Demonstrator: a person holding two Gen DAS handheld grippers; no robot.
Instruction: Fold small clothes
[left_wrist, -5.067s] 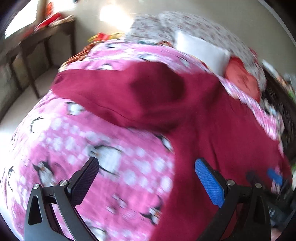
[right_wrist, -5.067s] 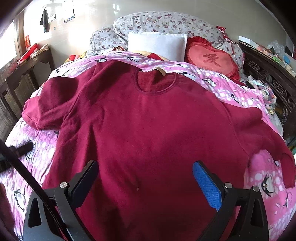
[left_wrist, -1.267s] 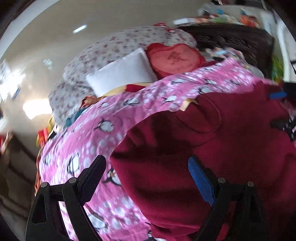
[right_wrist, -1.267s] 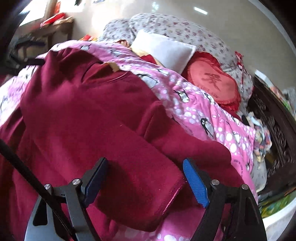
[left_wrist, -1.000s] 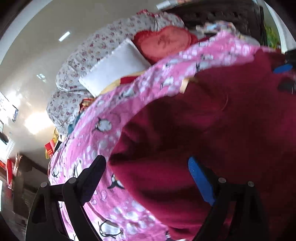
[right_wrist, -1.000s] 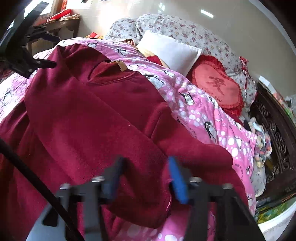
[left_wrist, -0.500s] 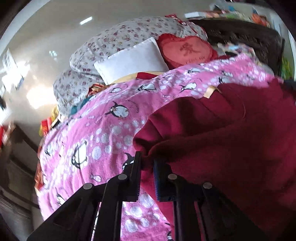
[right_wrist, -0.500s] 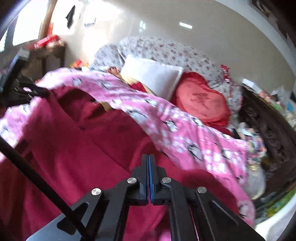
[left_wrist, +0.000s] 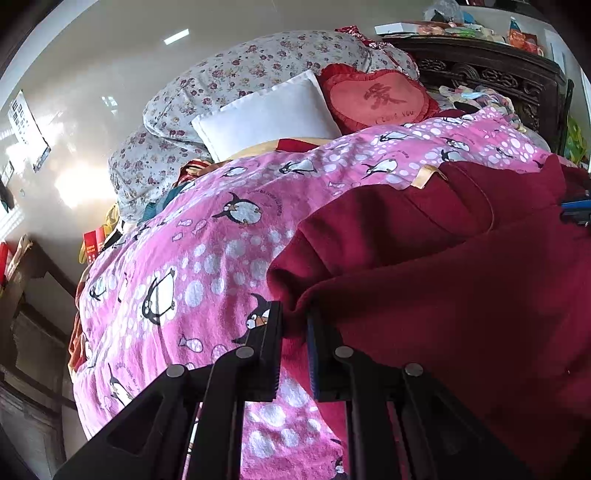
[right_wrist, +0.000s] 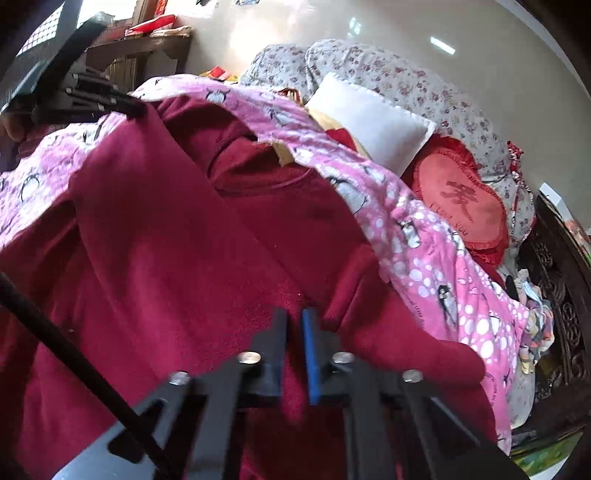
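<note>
A dark red sweatshirt (left_wrist: 443, 280) lies on a pink penguin blanket (left_wrist: 207, 258), its collar toward the pillows and both sleeves folded over its body. My left gripper (left_wrist: 294, 314) is shut on the sweatshirt's left shoulder fold. My right gripper (right_wrist: 294, 317) is shut on the sweatshirt (right_wrist: 177, 251) at its right shoulder fold. The left gripper also shows in the right wrist view (right_wrist: 127, 105) at the far shoulder. The right gripper's blue pad shows at the edge of the left wrist view (left_wrist: 576, 206).
A white pillow (left_wrist: 266, 114), floral pillows (left_wrist: 258, 70) and a red heart cushion (left_wrist: 373, 98) lie at the head of the bed. A dark carved headboard (left_wrist: 491, 70) stands on the right. A wooden table (right_wrist: 140, 48) stands at the left.
Both grippers went from open to shut on the sweatshirt's shoulder folds. The sleeves, spread out earlier, now lie folded over the body.
</note>
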